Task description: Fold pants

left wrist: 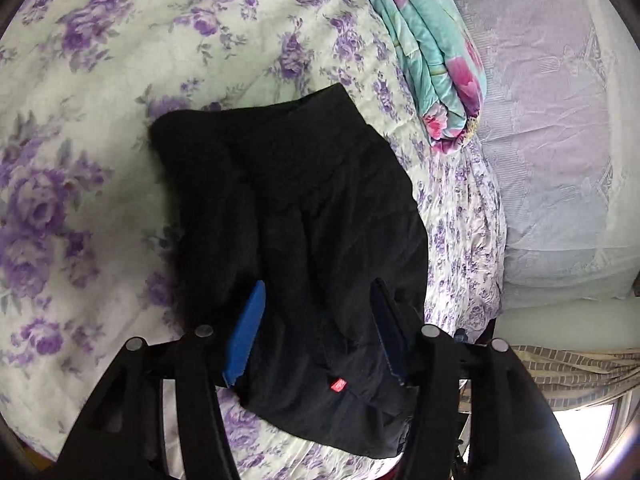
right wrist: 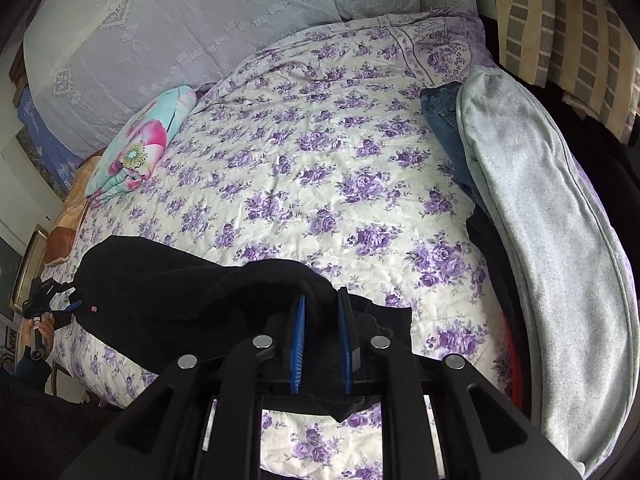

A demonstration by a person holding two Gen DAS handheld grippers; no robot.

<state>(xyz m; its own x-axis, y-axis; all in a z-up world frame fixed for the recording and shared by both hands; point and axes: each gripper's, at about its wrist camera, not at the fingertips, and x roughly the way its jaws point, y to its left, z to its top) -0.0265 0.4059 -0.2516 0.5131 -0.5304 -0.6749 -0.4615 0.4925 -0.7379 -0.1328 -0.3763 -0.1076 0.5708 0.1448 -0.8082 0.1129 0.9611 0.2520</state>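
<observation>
Black pants [left wrist: 304, 216] lie in a folded heap on the purple-flowered bedspread [left wrist: 80, 120]. A small red tag [left wrist: 339, 385] shows near their near edge. My left gripper [left wrist: 320, 312] hovers over the near end of the pants, its blue-padded jaws wide apart with the cloth below them. In the right wrist view the pants [right wrist: 172, 300] stretch from the left to the middle. My right gripper [right wrist: 322, 308] is shut on a raised fold of the black cloth. The left gripper [right wrist: 48, 296] shows small at the far left, held by a hand.
A folded teal and pink floral quilt [left wrist: 432, 52] lies beside a lace-covered headboard cushion [left wrist: 560, 140]. In the right wrist view, folded jeans [right wrist: 448, 128] and a grey garment [right wrist: 540, 220] lie along the bed's right side. Striped curtains [right wrist: 560, 40] hang behind.
</observation>
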